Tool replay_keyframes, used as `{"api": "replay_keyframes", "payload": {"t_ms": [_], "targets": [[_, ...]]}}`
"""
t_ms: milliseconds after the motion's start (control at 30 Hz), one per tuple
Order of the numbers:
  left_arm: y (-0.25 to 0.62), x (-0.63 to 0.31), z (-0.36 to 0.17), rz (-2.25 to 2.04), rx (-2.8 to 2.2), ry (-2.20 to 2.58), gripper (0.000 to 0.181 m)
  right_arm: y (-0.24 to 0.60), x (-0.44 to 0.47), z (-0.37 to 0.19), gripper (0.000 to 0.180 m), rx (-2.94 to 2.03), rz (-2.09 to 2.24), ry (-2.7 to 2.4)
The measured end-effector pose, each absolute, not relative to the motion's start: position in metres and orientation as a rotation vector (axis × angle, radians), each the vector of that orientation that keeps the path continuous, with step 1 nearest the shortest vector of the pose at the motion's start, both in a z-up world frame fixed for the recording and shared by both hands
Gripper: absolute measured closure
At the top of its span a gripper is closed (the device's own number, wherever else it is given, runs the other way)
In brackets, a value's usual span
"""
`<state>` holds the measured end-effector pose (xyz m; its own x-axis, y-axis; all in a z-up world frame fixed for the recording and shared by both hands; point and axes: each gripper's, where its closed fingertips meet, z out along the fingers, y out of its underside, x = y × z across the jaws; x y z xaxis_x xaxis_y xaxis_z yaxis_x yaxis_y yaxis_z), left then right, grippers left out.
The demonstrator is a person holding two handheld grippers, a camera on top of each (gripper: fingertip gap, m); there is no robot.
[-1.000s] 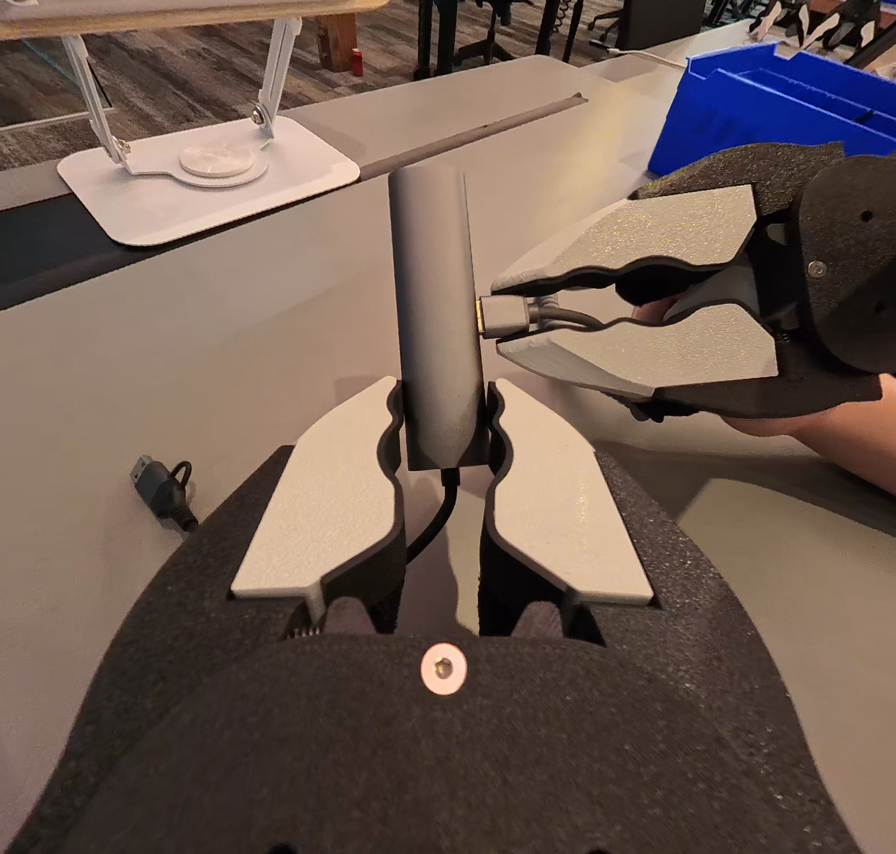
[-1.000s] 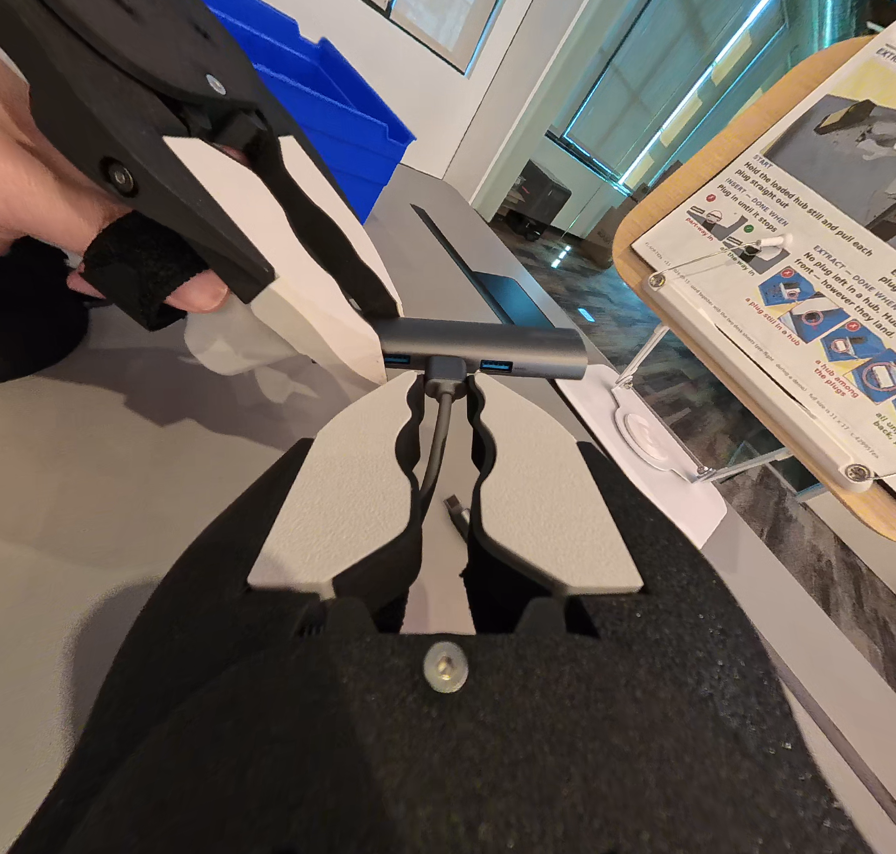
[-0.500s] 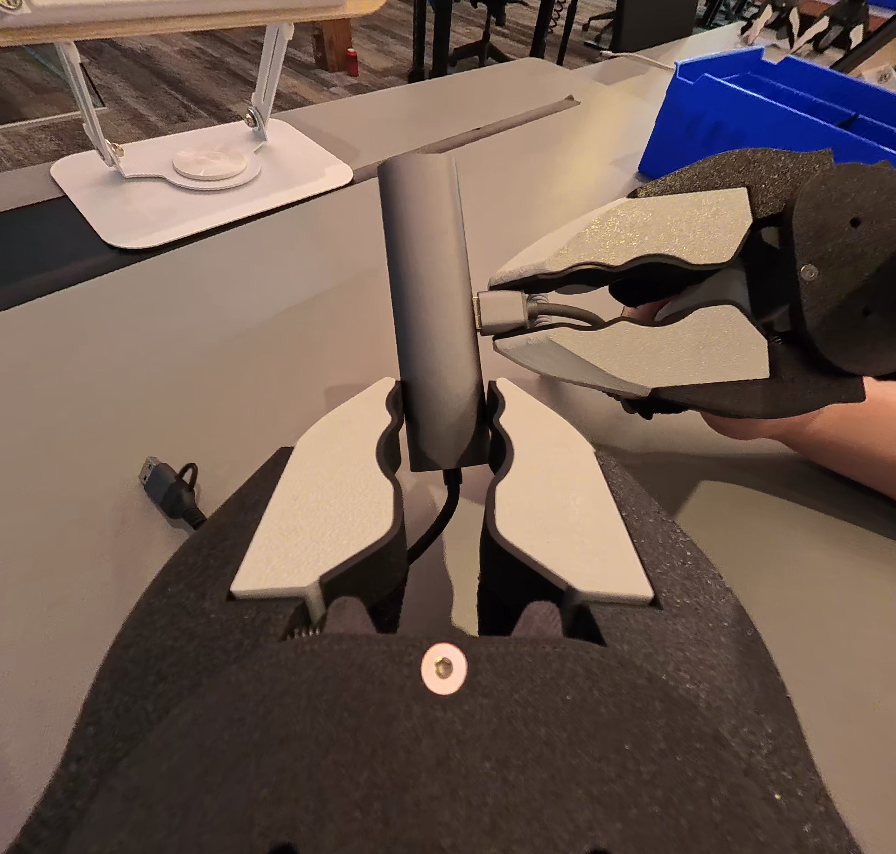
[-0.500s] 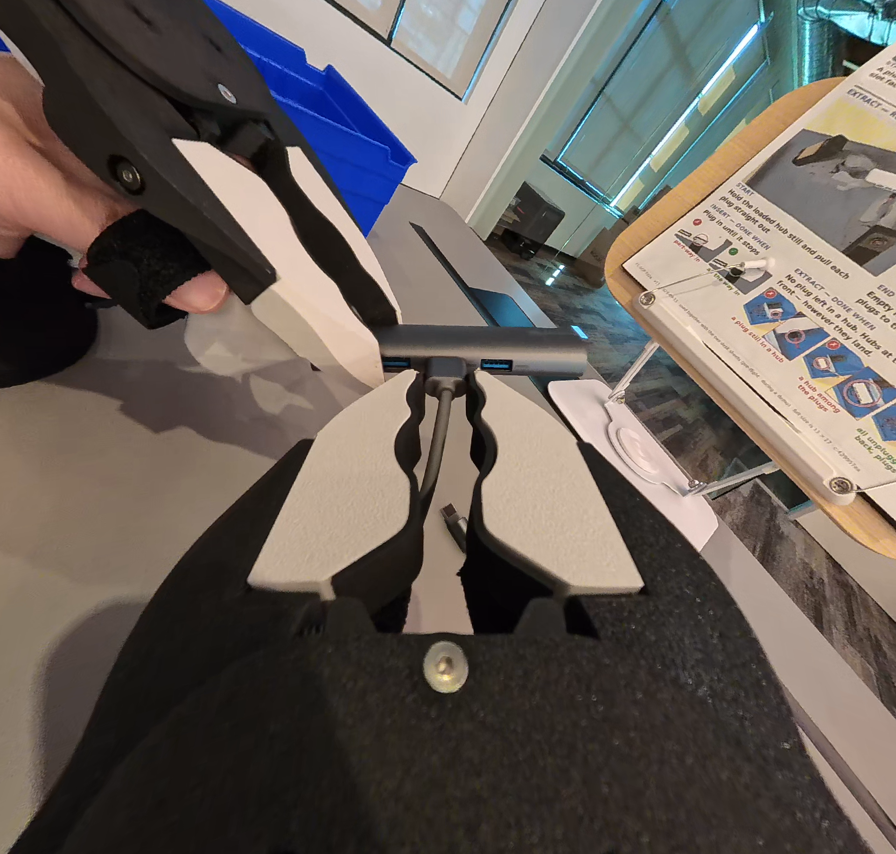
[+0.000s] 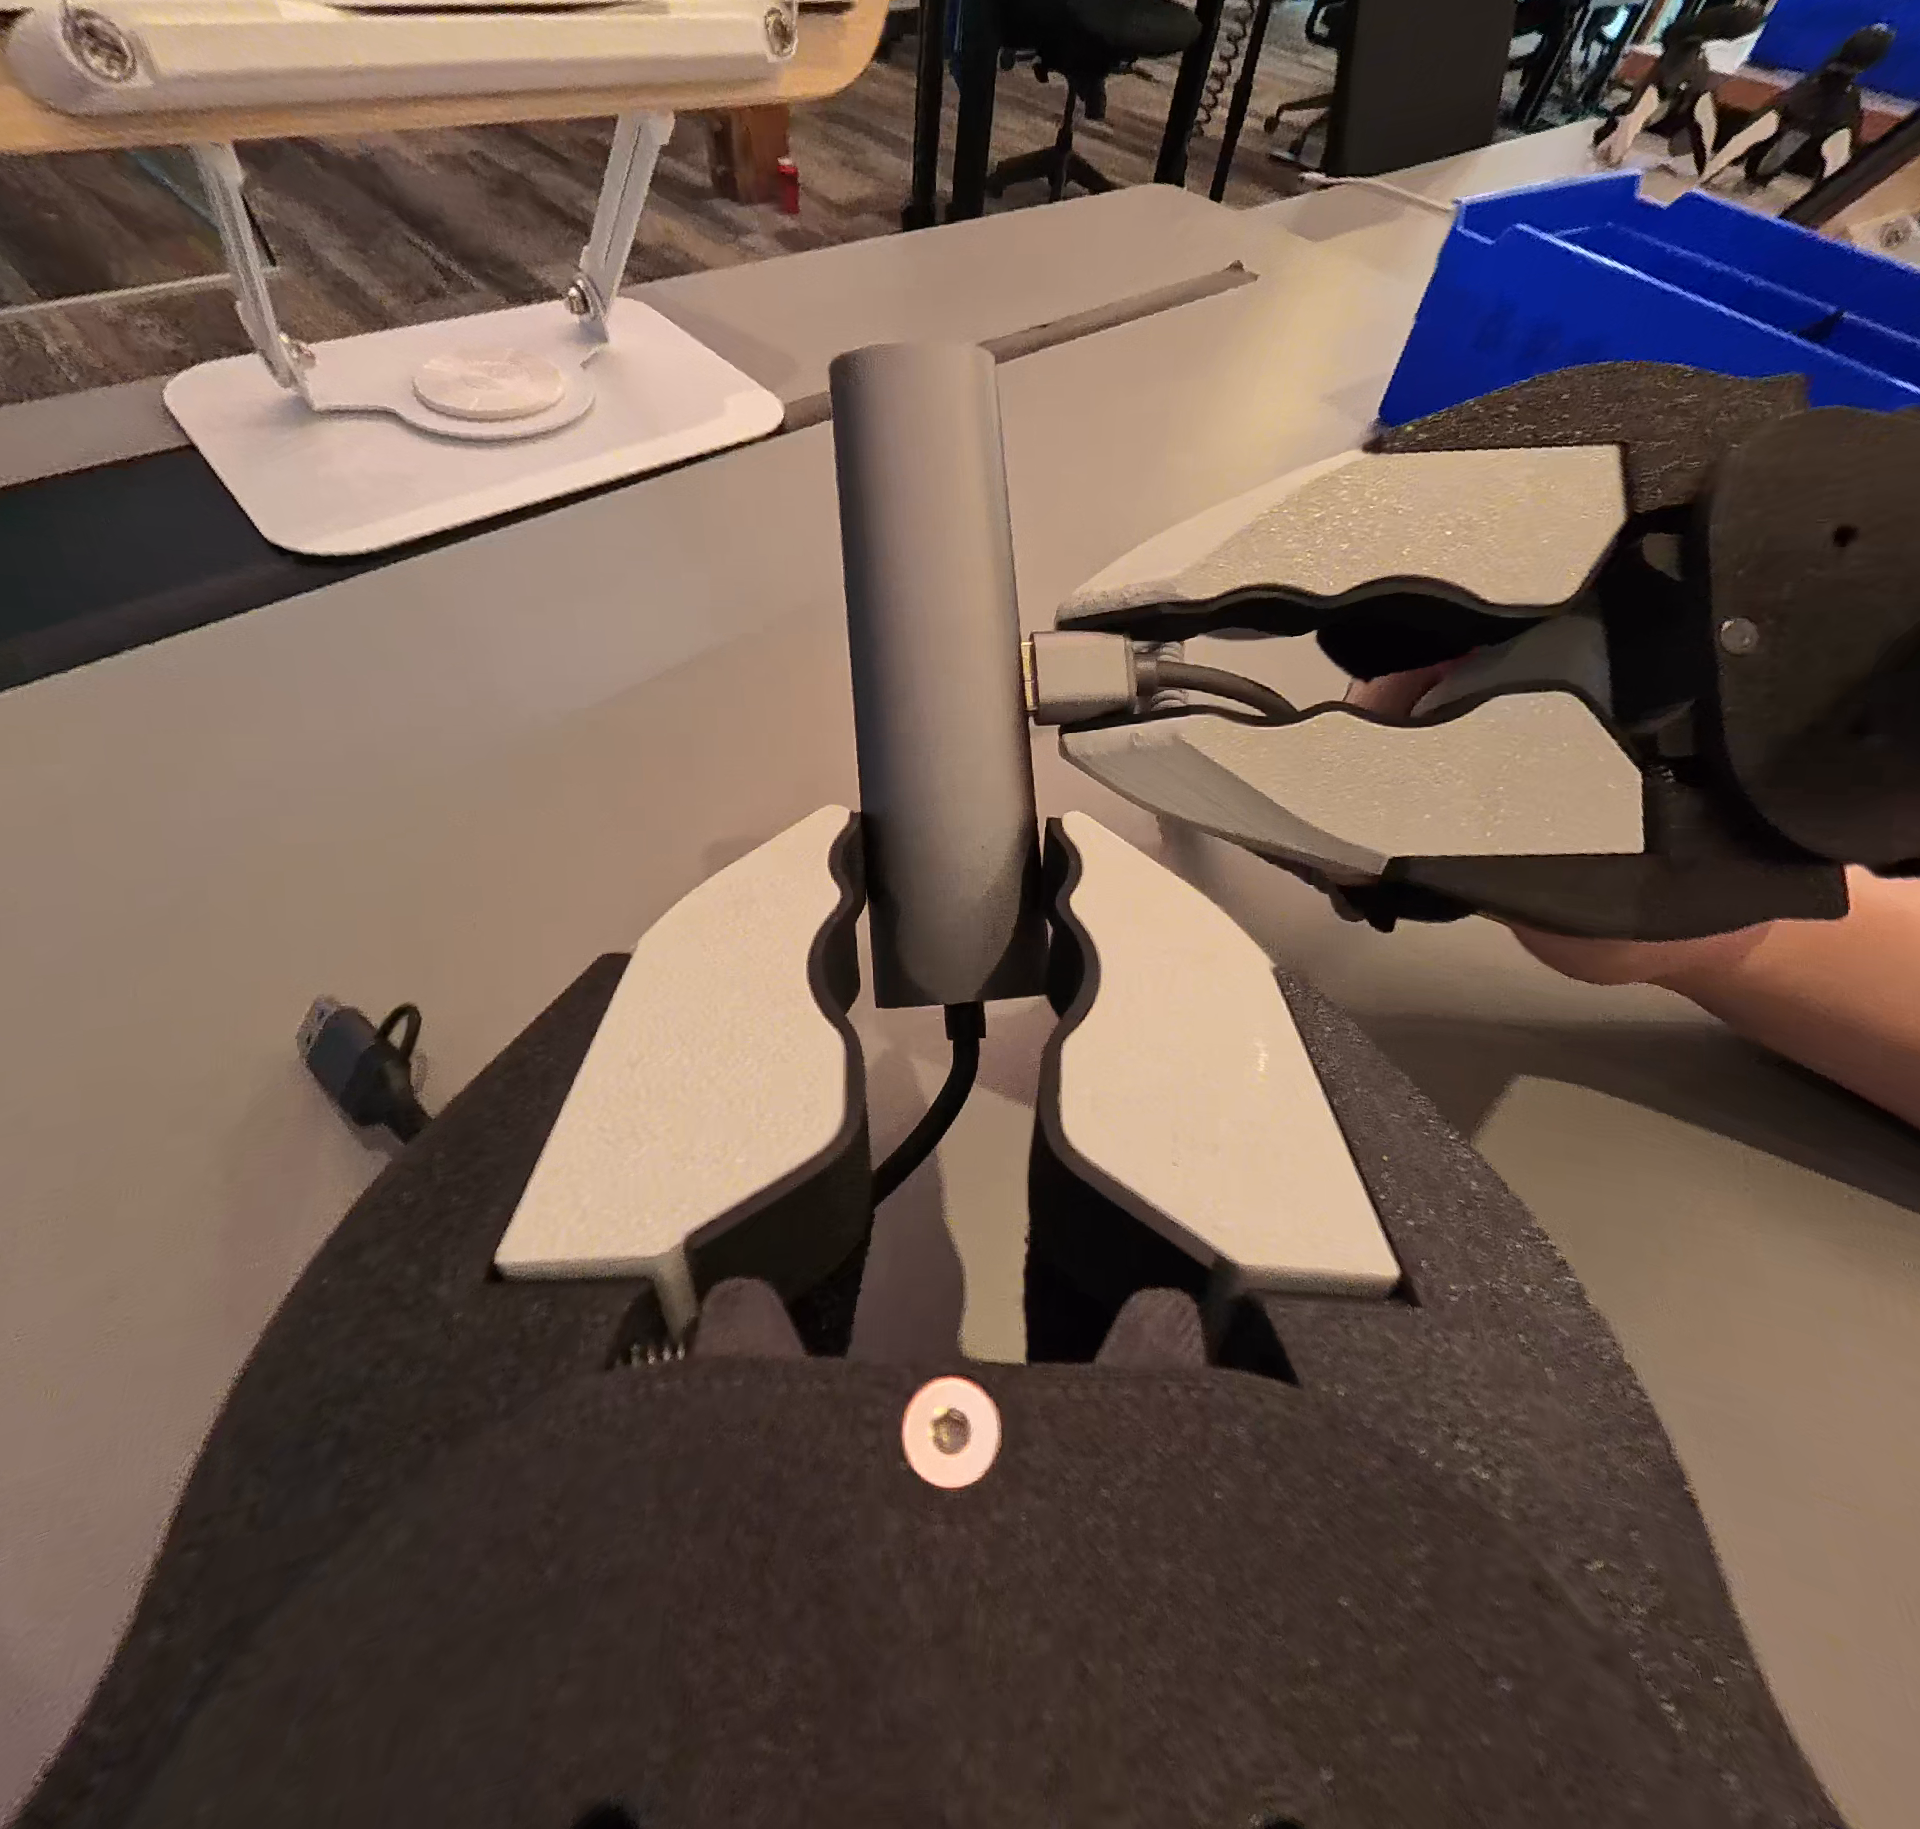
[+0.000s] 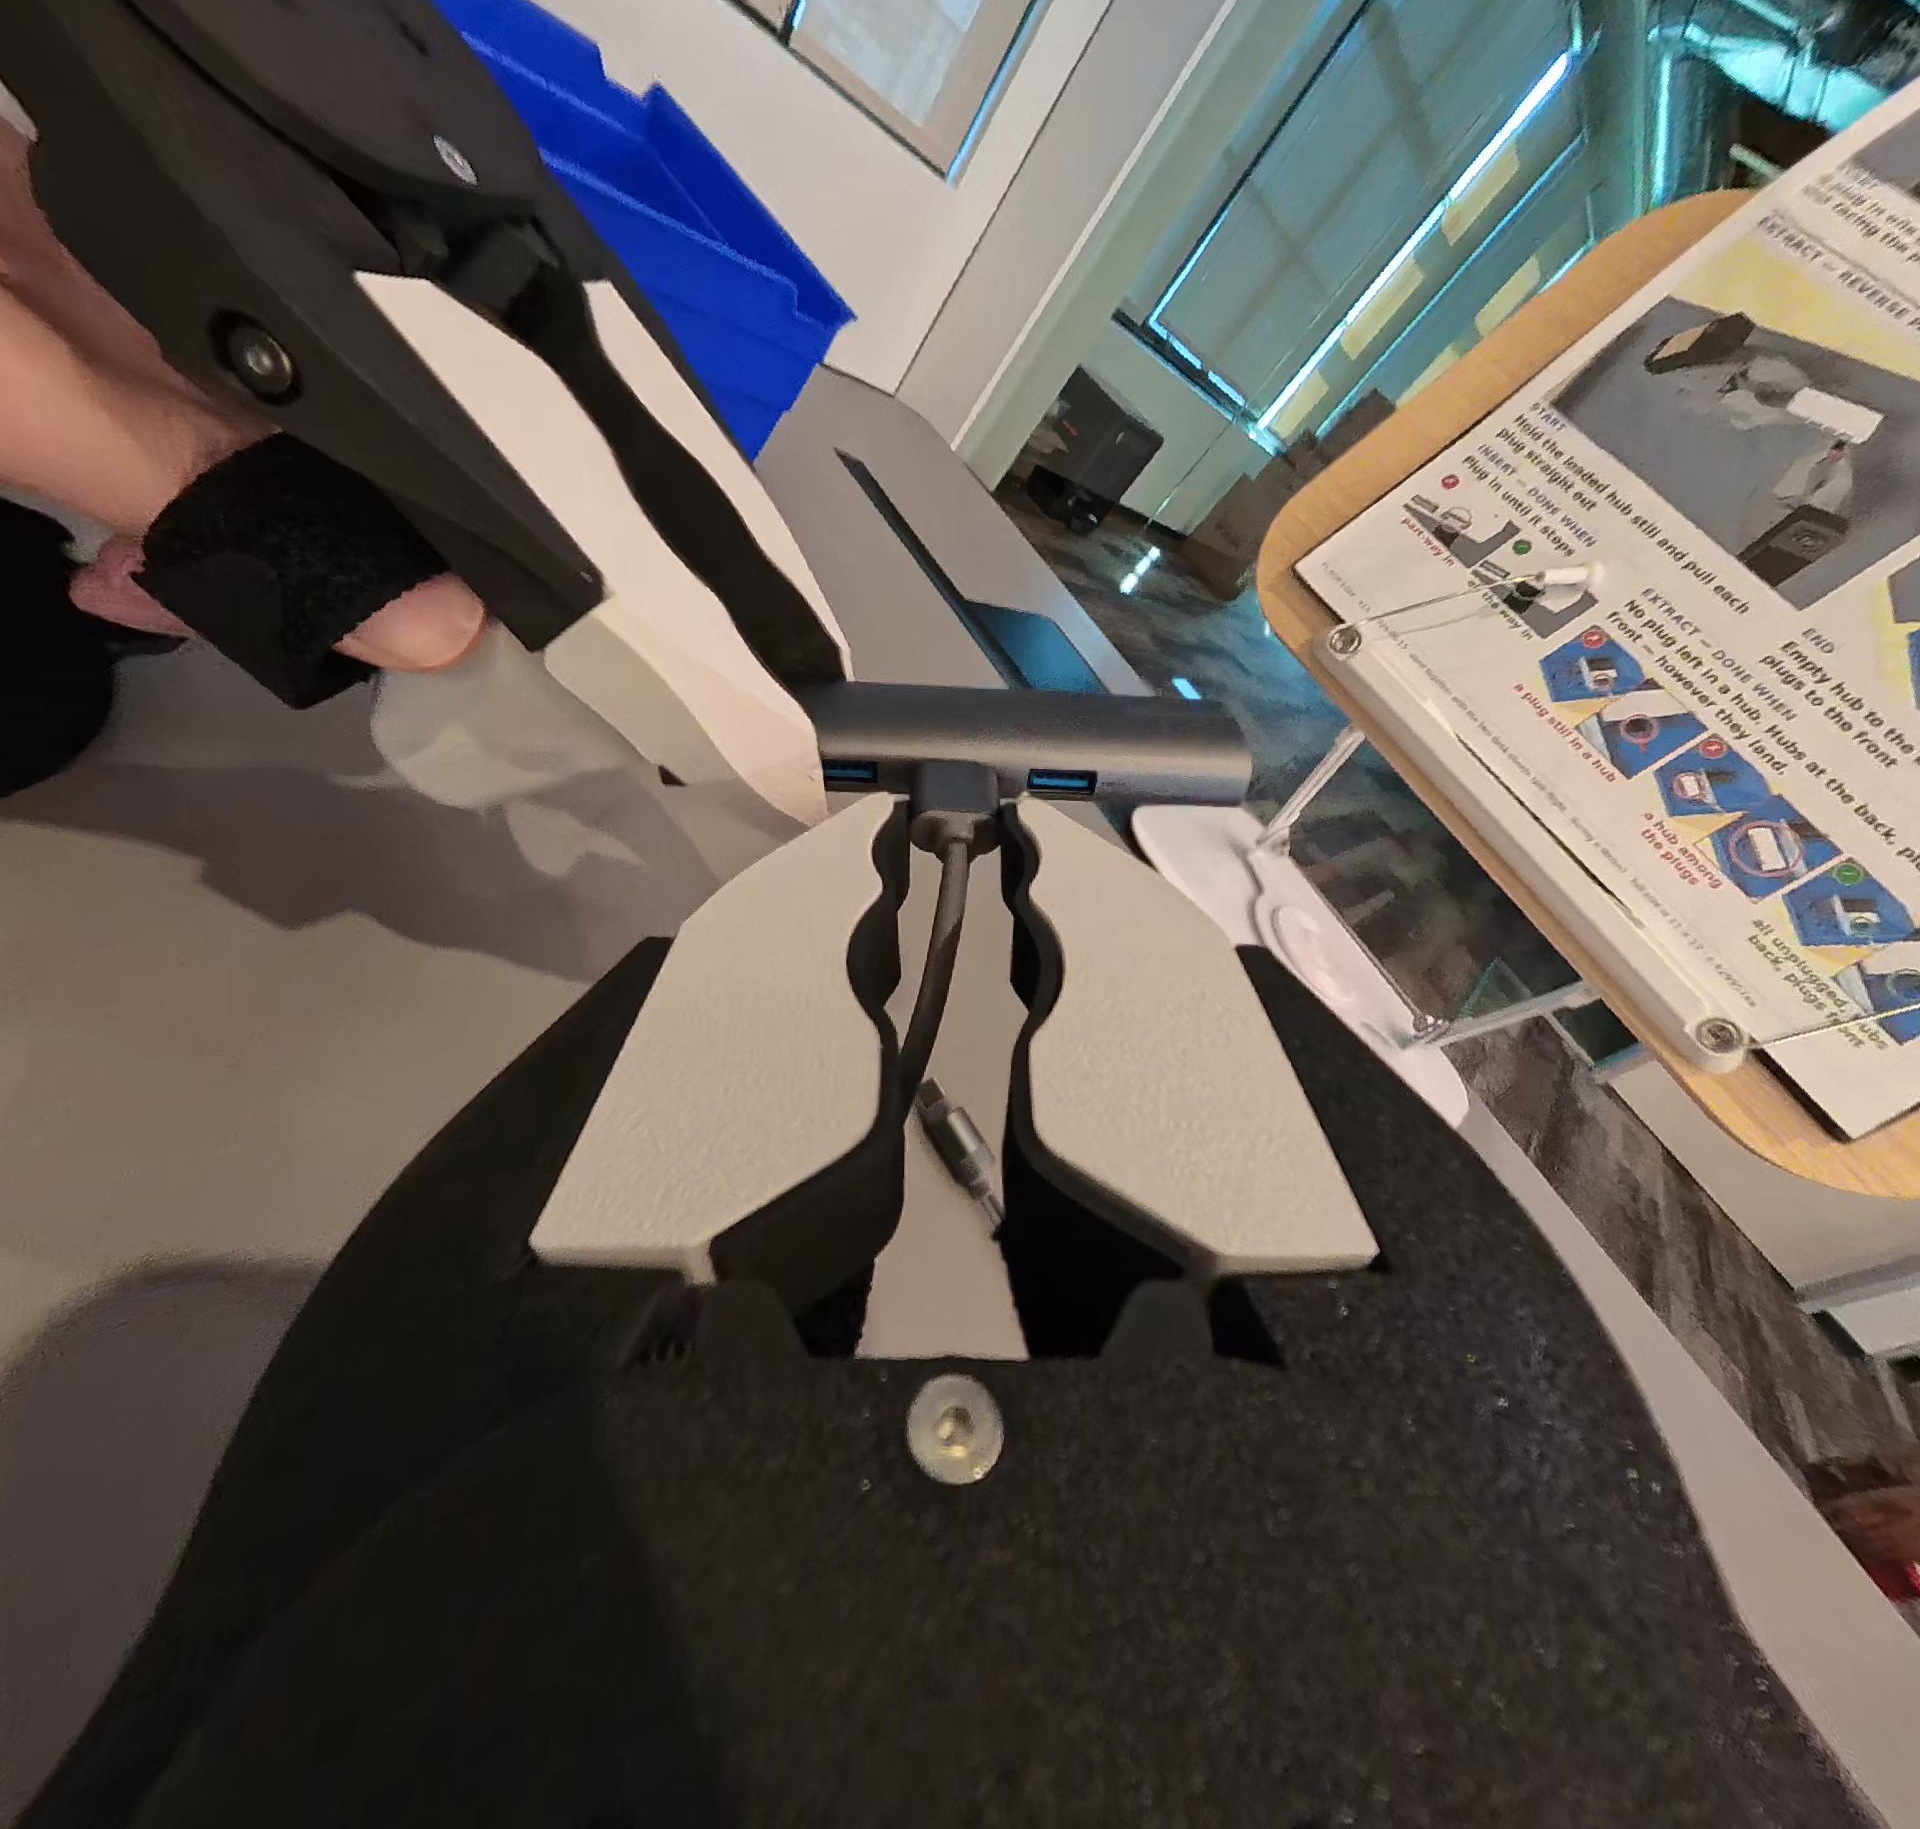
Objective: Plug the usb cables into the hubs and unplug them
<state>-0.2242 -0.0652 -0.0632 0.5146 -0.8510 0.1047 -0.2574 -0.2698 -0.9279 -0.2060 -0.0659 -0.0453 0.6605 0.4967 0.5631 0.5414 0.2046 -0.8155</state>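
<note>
You're holding the hub (image 5: 940,678) upright in the left gripper (image 5: 948,906).
The right gripper (image 5: 1060,673) is pinching the plug (image 5: 1081,676) at the hub's side, above a grey table (image 5: 416,792).

1. A grey table (image 5: 436,740) with a smooth matte top carries everything; a dark narrow slot (image 5: 1122,314) runs along it toward the far edge, and a darker band (image 5: 114,574) runs along the far left.
2. A white flat stand base (image 5: 468,429) rests on the far part, straddling the darker band; two slanted white struts rise from it; a round disc sits on its middle.
3. A loose dark USB plug (image 5: 348,1057) with its cable lies on the near left.
4. A blue plastic bin (image 5: 1662,304) sits at the far right; the same bin (image 6: 665,221) shows in the right wrist view.
</note>
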Motion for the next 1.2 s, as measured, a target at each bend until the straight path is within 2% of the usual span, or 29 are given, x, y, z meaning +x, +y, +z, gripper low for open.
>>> {"api": "replay_keyframes", "payload": {"t_ms": [100, 167, 233, 333, 467, 667, 800, 1033, 1133, 1200], "targets": [[-0.062, -0.227, -0.067, -0.78, -1.817, 0.922, 0.149, -0.067, -0.206, -0.049, 0.163, -1.456, -0.022, -0.941], [-0.055, -0.235, -0.073, -0.717, -1.837, 0.917, 0.149, -0.07, -0.202, -0.046, 0.153, -1.474, 0.016, -0.913], [-0.052, -0.24, -0.073, -0.722, -1.835, 0.908, 0.149, -0.073, -0.198, -0.04, 0.153, -1.5, 0.121, -0.876], [-0.05, -0.246, -0.066, -0.703, -1.792, 0.912, 0.149, -0.072, -0.188, -0.033, 0.154, -1.642, 0.392, -0.754], [-0.054, -0.243, -0.06, -0.634, -1.716, 0.988, 0.149, -0.063, -0.173, -0.027, 0.139, -1.796, 0.852, -0.524], [-0.064, -0.232, -0.062, -0.516, -1.65, 1.101, 0.149, -0.051, -0.182, -0.052, 0.123, -1.939, 1.41, -0.316], [-0.065, -0.229, -0.065, -0.502, -1.65, 1.127, 0.149, -0.056, -0.199, -0.052, 0.125, -1.91, 1.624, -0.28], [-0.066, -0.229, -0.067, -0.477, -1.637, 1.156, 0.149, -0.061, -0.22, -0.051, 0.138, -1.965, 1.643, -0.341], [-0.066, -0.228, -0.066, -0.441, -1.61, 1.172, 0.149, -0.06, -0.221, -0.056, 0.155, -2.005, 1.589, -0.345], [-0.066, -0.229, -0.066, -0.424, -1.6, 1.18, 0.149, -0.059, -0.221, -0.056, 0.159, -2.006, 1.605, -0.332]]}}
